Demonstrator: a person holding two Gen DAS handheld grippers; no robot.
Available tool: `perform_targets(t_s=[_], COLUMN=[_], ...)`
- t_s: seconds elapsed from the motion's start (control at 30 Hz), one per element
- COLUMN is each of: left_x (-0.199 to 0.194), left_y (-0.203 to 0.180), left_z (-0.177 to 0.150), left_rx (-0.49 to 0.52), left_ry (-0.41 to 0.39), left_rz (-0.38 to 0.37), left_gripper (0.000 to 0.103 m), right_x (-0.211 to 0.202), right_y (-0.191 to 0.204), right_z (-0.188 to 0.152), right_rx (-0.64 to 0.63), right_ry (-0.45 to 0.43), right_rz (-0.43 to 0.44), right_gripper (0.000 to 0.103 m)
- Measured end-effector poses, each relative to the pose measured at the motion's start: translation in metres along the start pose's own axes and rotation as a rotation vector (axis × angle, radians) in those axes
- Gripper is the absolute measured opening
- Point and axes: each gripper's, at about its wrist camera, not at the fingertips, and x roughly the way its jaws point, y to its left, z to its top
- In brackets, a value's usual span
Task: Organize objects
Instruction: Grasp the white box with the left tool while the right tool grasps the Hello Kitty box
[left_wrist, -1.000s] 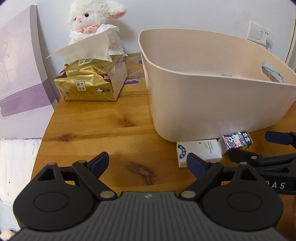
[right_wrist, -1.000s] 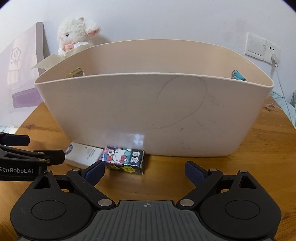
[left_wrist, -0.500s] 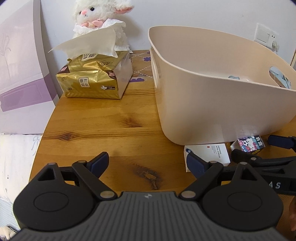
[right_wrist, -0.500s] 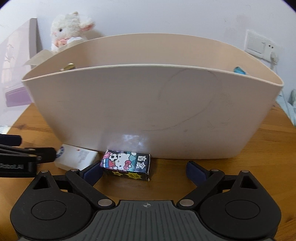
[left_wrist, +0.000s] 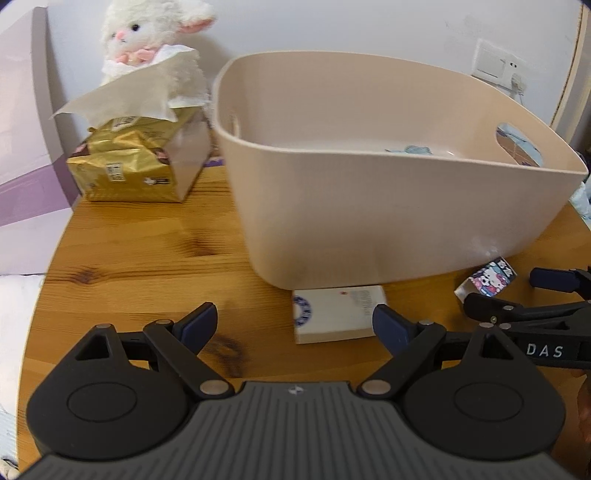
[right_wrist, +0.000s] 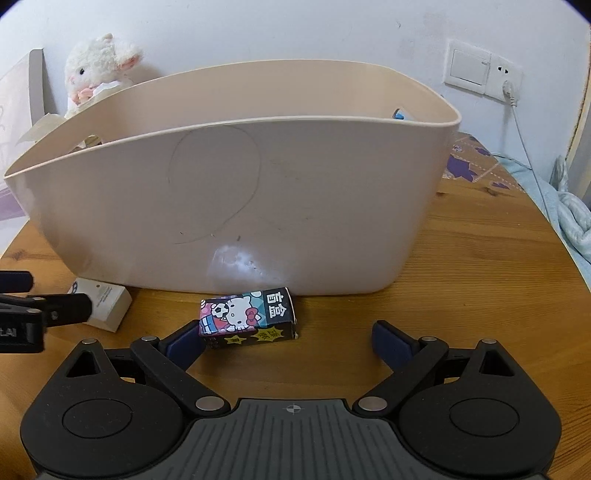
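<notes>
A beige plastic basket (left_wrist: 369, 206) (right_wrist: 236, 206) stands on the round wooden table (left_wrist: 147, 251) (right_wrist: 480, 266). A white flat box (left_wrist: 336, 314) (right_wrist: 105, 304) lies at the basket's foot, just ahead of my left gripper (left_wrist: 295, 325), which is open and low over the wood. A small cartoon-cat box (right_wrist: 247, 317) (left_wrist: 487, 277) lies against the basket's base, near the left finger of my open right gripper (right_wrist: 288, 339). Neither gripper holds anything. In the left wrist view the right gripper's fingers (left_wrist: 517, 306) reach in from the right.
A gold tissue pack (left_wrist: 136, 162) and a white plush lamb (left_wrist: 147, 48) (right_wrist: 99, 70) sit at the table's back left. Something blue lies inside the basket (left_wrist: 410, 149). A wall socket with a cable (right_wrist: 506, 88) and bedding (right_wrist: 572, 214) are at the right.
Both grippers have moved in closer and rightwards along the basket. The white box now lies between the left fingers' line. The cartoon-cat box looks larger and nearer the right gripper's left finger.
</notes>
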Motion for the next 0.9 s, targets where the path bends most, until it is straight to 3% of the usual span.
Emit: perform_targets(t_s=[0.17, 0.33, 0.47, 0.53, 0.6, 0.67, 0.7, 0.73, 0.9], left_x=[0.006, 0.016, 0.016, 0.015, 0.013, 0.010, 0.009, 0.007, 0.000], left_y=[-0.011, -0.022, -0.021, -0.021, -0.022, -0.024, -0.026, -0.027, -0.029], left_z=[-0.001, -0.003, -0.005, -0.005, -0.005, -0.005, -0.003, -0.003, -0.006], left_rx=[-0.012, 0.013, 0.000, 0.005, 0.014, 0.026, 0.032, 0.035, 0.020], left_ry=[0.019, 0.043, 0.019, 0.005, -0.010, -0.015, -0.017, -0.017, -0.015], left_rz=[-0.025, 0.019, 0.014, 0.009, 0.001, -0.010, -0.016, -0.019, -0.015], left_gripper=[0.092, 0.092, 0.092, 0.089, 0.080, 0.072, 0.063, 0.062, 0.062], right_x=[0.006, 0.007, 0.008, 0.007, 0.006, 0.004, 0.003, 0.002, -0.001], right_y=[0.007, 0.006, 0.007, 0.009, 0.012, 0.014, 0.015, 0.017, 0.021], right_z=[0.002, 0.000, 0.000, -0.001, -0.001, 0.000, 0.000, 0.000, 0.000], right_rx=[-0.042, -0.046, -0.045, -0.050, -0.061, -0.073, -0.076, -0.079, -0.089], right_ry=[-0.006, -0.021, -0.037, -0.048, -0.055, -0.058, -0.059, -0.060, -0.051], right_rz=[-0.025, -0.021, -0.024, -0.017, -0.007, 0.008, 0.017, 0.019, 0.024], right_gripper=[0.098, 0.098, 0.097, 0.089, 0.082, 0.071, 0.060, 0.050, 0.048])
